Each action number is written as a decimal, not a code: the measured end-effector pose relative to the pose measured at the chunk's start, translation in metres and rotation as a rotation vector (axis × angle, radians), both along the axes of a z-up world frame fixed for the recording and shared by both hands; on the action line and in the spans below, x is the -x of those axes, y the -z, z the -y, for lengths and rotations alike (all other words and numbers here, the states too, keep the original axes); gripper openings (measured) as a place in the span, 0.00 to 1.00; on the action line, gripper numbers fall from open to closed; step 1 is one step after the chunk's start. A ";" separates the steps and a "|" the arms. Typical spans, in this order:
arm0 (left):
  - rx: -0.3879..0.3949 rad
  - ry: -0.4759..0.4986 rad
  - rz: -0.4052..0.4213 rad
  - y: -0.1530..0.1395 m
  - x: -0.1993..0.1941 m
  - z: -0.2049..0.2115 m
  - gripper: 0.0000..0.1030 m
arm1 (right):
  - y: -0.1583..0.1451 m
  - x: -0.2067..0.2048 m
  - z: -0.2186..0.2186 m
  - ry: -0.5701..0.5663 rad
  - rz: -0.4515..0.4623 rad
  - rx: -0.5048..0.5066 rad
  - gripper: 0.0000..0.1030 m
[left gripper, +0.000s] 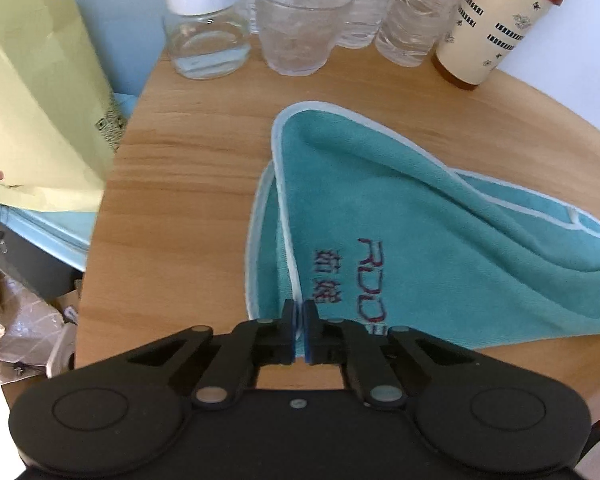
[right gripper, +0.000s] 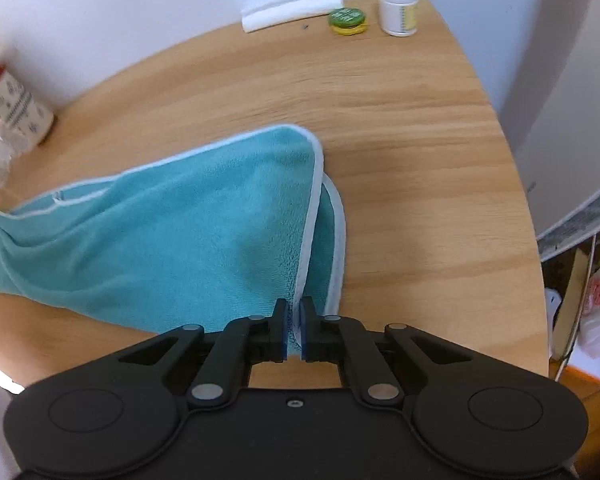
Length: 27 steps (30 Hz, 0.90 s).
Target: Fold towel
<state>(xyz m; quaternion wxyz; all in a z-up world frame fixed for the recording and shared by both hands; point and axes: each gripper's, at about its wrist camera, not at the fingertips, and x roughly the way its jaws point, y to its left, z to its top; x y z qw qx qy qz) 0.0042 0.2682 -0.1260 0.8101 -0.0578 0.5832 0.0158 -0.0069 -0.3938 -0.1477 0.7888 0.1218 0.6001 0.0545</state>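
A teal towel (left gripper: 400, 220) with white piping and red embroidered letters lies doubled over on the round wooden table (left gripper: 188, 184). My left gripper (left gripper: 300, 312) is shut on the piped edge at the towel's near left corner. In the right wrist view the same towel (right gripper: 160, 240) stretches left, its top layer lifted and sagging in the middle. My right gripper (right gripper: 294, 312) is shut on the white edge at the near right corner. A lower layer's edge peeks out beside each pinched corner.
At the table's back stand a white-capped glass jar (left gripper: 206, 24), a glass tumbler (left gripper: 300, 24), clear bottles (left gripper: 412, 20) and a patterned cup (left gripper: 496, 20). A yellow-green bag (left gripper: 32, 100) hangs left. A white bottle (right gripper: 398, 2), green tin (right gripper: 348, 20) and folded white cloth (right gripper: 292, 10) sit far right.
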 end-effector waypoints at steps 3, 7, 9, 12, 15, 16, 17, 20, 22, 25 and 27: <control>-0.004 -0.002 -0.008 0.002 0.005 -0.002 0.03 | 0.003 0.009 0.007 0.039 -0.009 -0.011 0.06; -0.009 -0.005 -0.019 0.005 0.011 -0.006 0.03 | 0.011 0.019 0.009 0.060 -0.035 -0.011 0.06; -0.007 0.012 -0.034 0.008 0.013 -0.005 0.03 | 0.023 0.021 0.004 0.043 -0.059 0.029 0.06; -0.029 0.070 -0.074 0.013 0.013 0.002 0.06 | 0.030 0.016 -0.001 0.024 -0.051 0.078 0.08; -0.068 0.108 -0.099 0.012 0.007 0.008 0.33 | 0.027 0.008 -0.005 0.004 -0.047 0.121 0.22; -0.074 0.111 -0.096 0.010 0.005 0.007 0.42 | 0.026 0.007 -0.007 -0.014 -0.044 0.144 0.27; -0.086 0.124 -0.091 0.007 0.004 0.006 0.47 | 0.023 0.005 -0.009 -0.039 -0.045 0.166 0.32; -0.131 0.152 -0.084 -0.001 0.002 0.001 0.47 | 0.001 -0.009 -0.011 -0.113 -0.019 0.243 0.33; -0.144 0.140 -0.091 -0.003 -0.001 -0.005 0.47 | -0.011 -0.018 -0.013 -0.141 0.009 0.275 0.33; -0.148 0.108 -0.083 -0.005 -0.004 -0.013 0.48 | -0.031 -0.046 -0.047 -0.273 0.086 0.303 0.33; -0.170 0.103 -0.067 -0.010 -0.005 -0.012 0.48 | -0.037 -0.063 -0.082 -0.403 0.133 0.277 0.33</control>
